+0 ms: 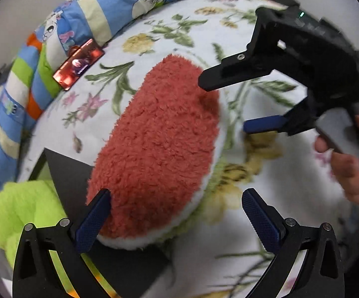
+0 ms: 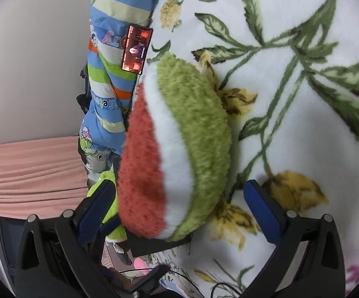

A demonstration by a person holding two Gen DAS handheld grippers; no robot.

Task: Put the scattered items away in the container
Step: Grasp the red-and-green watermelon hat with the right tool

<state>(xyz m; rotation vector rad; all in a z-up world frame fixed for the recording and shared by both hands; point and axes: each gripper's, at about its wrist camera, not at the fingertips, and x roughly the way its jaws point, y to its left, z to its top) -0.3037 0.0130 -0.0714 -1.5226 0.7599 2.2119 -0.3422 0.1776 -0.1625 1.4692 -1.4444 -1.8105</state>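
A watermelon-slice plush [image 1: 159, 134], red-faced with a white and green rim, lies on the floral blanket [image 1: 266, 223], its near end over the edge of a dark container [image 1: 67, 171]. My left gripper [image 1: 178, 219] is open, one finger [image 1: 92, 223] against the plush's near end and the other over bare blanket. My right gripper [image 1: 224, 105] comes in from the right, open, straddling the plush's far side. In the right wrist view the plush [image 2: 179, 136] sits between the open right gripper's [image 2: 179, 208] fingers, above the container's edge [image 2: 154, 245].
A lime-green plush [image 1: 18, 206] sits by the container [image 2: 110, 211]. A shiny red card [image 1: 78, 64] lies against a striped blue quilt [image 1: 92, 12] at the blanket's far edge. A person's hand [image 1: 348, 168] holds the right gripper. Pink pleated fabric [image 2: 30, 173] hangs to the left.
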